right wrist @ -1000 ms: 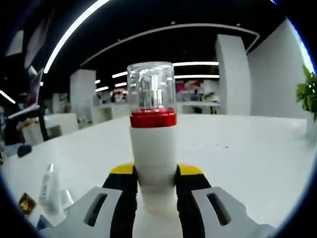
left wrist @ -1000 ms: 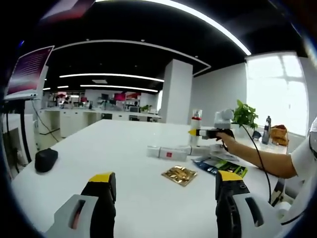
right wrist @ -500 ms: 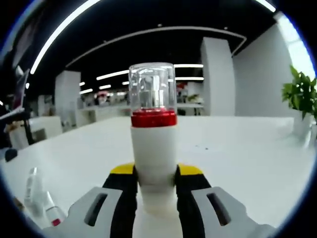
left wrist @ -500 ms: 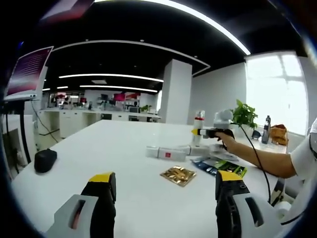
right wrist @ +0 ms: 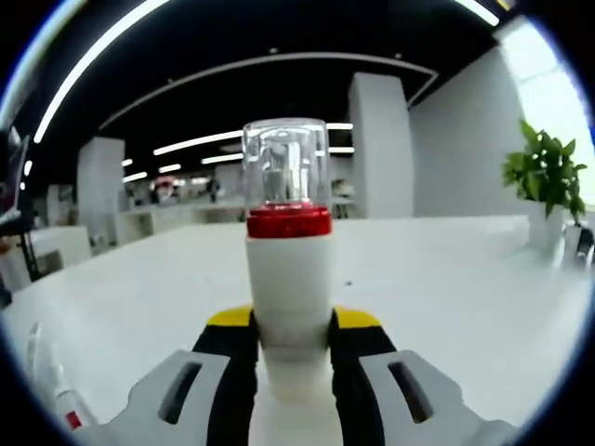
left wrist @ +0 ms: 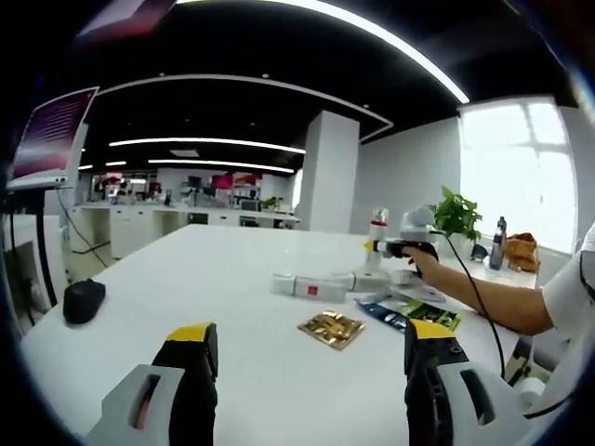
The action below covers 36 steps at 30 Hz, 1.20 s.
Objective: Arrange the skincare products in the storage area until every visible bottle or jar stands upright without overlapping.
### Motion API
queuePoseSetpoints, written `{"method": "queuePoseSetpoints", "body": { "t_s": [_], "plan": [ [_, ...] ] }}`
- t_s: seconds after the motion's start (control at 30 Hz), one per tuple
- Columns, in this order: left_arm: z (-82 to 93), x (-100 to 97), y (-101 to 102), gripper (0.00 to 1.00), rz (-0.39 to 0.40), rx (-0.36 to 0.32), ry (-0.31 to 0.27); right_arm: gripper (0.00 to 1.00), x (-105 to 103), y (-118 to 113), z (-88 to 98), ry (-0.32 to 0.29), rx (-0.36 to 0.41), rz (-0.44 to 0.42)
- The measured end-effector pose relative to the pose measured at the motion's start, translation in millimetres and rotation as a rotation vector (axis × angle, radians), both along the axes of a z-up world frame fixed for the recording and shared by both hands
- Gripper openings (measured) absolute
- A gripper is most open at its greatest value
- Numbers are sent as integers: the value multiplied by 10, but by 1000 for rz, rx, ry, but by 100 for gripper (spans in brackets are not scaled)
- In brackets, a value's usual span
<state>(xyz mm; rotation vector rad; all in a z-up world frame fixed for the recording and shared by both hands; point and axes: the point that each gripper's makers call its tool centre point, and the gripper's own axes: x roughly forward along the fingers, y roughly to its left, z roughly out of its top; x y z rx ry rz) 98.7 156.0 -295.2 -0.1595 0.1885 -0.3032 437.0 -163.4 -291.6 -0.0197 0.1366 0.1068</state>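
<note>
Pump bottle point(right wrist: 288, 279), red collar, upright, clamped in right gripper point(right wrist: 288, 358) above white table point(right wrist: 446, 288); left gripper point(left wrist: 311, 358) gapes empty. Placing step; next, lower and release.

The bottle point(right wrist: 288, 279) was white with a red collar and a clear cap. The right gripper point(right wrist: 288, 358) had black jaws tipped yellow on a pale grey body; the left gripper point(left wrist: 311, 348) was coloured the same. The table point(left wrist: 223, 279) was white. Near on it lay a gold packet point(left wrist: 332, 328), farther right a dark packet point(left wrist: 414, 313) marked green and blue. A tube point(left wrist: 311, 285) was white with a red mark. The mouse point(left wrist: 83, 301) at far left was black. The plant point(right wrist: 547, 172) was green.
</note>
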Motion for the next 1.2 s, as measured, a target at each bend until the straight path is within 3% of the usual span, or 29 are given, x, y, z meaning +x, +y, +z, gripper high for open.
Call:
{"method": "queuePoseSetpoints", "body": {
  "t_s": [0.7,1.2],
  "plan": [
    [-5,11,-23,85,-4,0,8,28,208,-157,-13,30,0,-39],
    [-4,48,-100,85,-32,-7,10,29,189,-149,11,25,-3,1]
  ]
}}
